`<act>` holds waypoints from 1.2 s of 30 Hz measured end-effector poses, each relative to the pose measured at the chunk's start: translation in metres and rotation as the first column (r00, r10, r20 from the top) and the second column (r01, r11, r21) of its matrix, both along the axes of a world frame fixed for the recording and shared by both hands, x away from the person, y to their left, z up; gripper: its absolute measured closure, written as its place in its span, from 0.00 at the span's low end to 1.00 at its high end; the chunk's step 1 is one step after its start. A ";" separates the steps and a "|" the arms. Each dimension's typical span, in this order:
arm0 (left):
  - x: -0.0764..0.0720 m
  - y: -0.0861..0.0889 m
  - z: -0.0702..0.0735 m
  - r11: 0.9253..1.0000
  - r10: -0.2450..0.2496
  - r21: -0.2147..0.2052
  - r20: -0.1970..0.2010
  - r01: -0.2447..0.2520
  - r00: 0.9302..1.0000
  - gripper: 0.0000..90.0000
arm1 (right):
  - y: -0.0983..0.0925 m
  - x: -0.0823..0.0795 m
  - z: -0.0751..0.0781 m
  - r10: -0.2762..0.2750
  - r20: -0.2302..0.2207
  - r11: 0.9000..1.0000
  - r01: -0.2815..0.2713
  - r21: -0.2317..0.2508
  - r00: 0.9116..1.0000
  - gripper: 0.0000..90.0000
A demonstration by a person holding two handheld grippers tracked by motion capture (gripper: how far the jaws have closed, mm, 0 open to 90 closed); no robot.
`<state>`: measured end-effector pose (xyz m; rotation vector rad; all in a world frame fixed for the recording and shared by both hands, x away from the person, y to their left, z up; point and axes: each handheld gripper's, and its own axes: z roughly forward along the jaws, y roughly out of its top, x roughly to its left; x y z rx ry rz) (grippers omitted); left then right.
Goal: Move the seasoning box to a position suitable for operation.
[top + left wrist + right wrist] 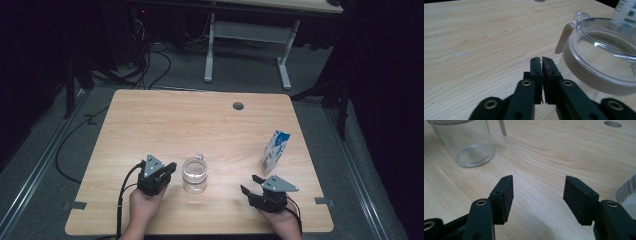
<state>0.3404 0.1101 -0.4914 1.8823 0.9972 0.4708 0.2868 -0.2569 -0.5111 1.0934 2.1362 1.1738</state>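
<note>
A clear, empty glass jug [194, 174] stands near the table's front middle. In the left gripper view the glass jug [599, 50] is close on the right, handle toward the jaws. My left gripper [171, 167] sits just left of it, a small gap apart; its jaws are pressed together on nothing [541, 61]. A white and blue carton [276, 150] stands upright at the right. My right gripper [251, 184] rests low in front of the carton, right of the jug, and is open [537, 192] with bare table between its fingers. The jug [465, 142] lies off to its far left.
The wooden table [200, 125] has a round cable hole [238, 105] near its far edge. Behind it, on grey carpet, stand another desk's white legs [247, 45] and loose cables [150, 65]. The carton's ribbed edge [627, 190] is close on the right in the right gripper view.
</note>
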 end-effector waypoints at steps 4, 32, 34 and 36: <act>-0.003 -0.008 -0.002 1.000 -0.015 0.009 0.012 0.015 1.000 1.00 | -0.002 0.000 0.000 -0.001 -0.004 1.000 0.001 0.009 1.000 0.46; -0.034 -0.025 -0.002 0.997 -0.082 0.009 0.047 0.082 0.996 1.00 | 0.001 -0.001 0.003 0.017 0.013 1.000 -0.017 0.000 1.000 0.46; -0.035 -0.025 -0.002 0.996 -0.087 0.007 0.046 0.087 0.995 1.00 | 0.002 -0.001 0.003 0.020 0.010 1.000 -0.020 -0.002 1.000 0.47; -0.037 -0.026 -0.002 0.996 -0.094 0.006 0.044 0.094 0.995 1.00 | 0.002 -0.001 0.002 0.022 0.009 1.000 -0.022 0.000 1.000 0.47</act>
